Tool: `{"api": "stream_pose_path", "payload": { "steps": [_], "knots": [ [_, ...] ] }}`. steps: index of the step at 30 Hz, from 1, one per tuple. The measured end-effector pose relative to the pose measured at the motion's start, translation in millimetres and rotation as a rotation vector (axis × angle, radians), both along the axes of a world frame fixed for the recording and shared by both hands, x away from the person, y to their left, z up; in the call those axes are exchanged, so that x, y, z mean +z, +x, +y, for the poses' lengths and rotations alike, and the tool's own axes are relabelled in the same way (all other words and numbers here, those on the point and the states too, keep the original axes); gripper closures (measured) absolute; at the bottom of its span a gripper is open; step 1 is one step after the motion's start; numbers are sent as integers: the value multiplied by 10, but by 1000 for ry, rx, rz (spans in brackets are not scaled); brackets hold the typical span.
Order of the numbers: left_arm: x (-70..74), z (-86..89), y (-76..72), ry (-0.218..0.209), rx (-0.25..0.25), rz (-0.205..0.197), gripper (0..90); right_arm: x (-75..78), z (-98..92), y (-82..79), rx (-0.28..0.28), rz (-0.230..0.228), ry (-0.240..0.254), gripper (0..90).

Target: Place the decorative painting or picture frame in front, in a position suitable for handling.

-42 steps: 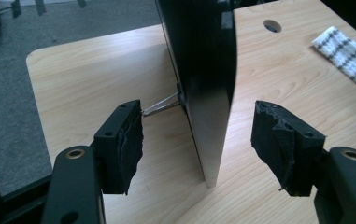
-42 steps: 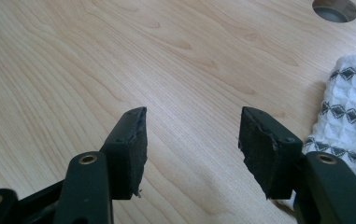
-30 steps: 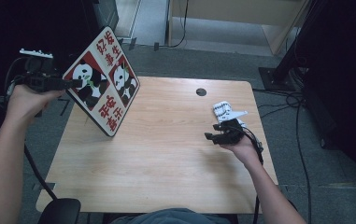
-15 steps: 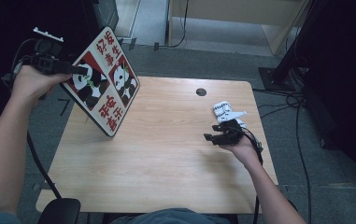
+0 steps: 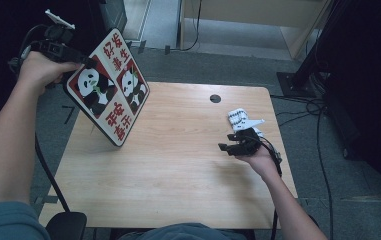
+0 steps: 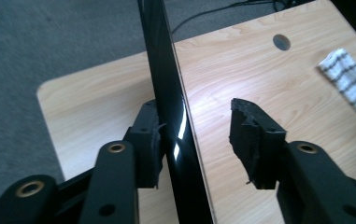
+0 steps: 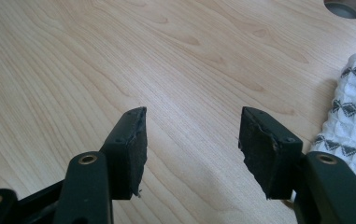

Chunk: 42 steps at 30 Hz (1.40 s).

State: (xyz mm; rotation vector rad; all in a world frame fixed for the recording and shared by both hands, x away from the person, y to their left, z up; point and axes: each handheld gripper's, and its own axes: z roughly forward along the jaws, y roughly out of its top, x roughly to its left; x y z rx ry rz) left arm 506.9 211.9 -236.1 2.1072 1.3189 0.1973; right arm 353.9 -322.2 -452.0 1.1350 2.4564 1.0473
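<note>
The panda board [image 5: 109, 94], a flat square panel printed with two pandas and red characters, is seen tilted at the left rear of the bench [image 5: 178, 195], its lower corner at or just above the wooden top and its upper edge reaching out past the bench's left side. That upper edge is straddled by the left tool [image 5: 80, 62]. In the left gripper view the panel's thin dark edge [image 6: 168, 116] is met by one pad, while a clear gap is left to the other pad, so the grasp is not yet complete; the jaws have just been closing around the panel. The right tool [image 5: 228, 148] is held low over the right side of the bench with its jaws apart and nothing between them, just beside a folded white patterned cloth [image 5: 240, 119]. By judgement, the approach is done and the pinch is under way; a firm clamp, and whatever placing of the board is intended, are left.
</note>
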Motion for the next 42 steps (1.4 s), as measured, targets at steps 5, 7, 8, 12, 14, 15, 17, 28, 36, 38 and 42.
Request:
{"api": "stream_pose_path", "payload": {
  "steps": [5,7,8,12,14,15,17,28,36,38,42],
  "knots": [
    [-18,30,102,3,22,23,594,1,-4,-2,2,-2,-2,430],
    [-34,37,137,-1,23,33,619,5,-3,-4,3,-6,-3,429],
    [-45,35,157,-2,22,43,619,5,-3,-4,3,-6,-3,429],
    [-83,-19,229,28,37,60,630,11,-6,-3,0,-6,-1,429],
    [-97,-54,255,36,34,56,664,10,-11,1,-2,-9,0,429],
    [-101,-66,265,33,22,62,688,8,-14,4,-3,-8,-1,429],
    [-102,-81,281,45,18,67,754,6,-22,8,-8,-1,-2,437],
    [7,-244,296,7,87,162,805,6,-119,78,-45,41,71,491],
    [290,-529,130,-20,47,130,795,5,-213,102,-79,47,89,489],
    [348,-589,42,-45,44,116,796,3,-233,102,-88,51,94,490],
    [432,-818,-161,-18,3,66,795,0,-247,100,-90,46,91,490]
  ]
}}
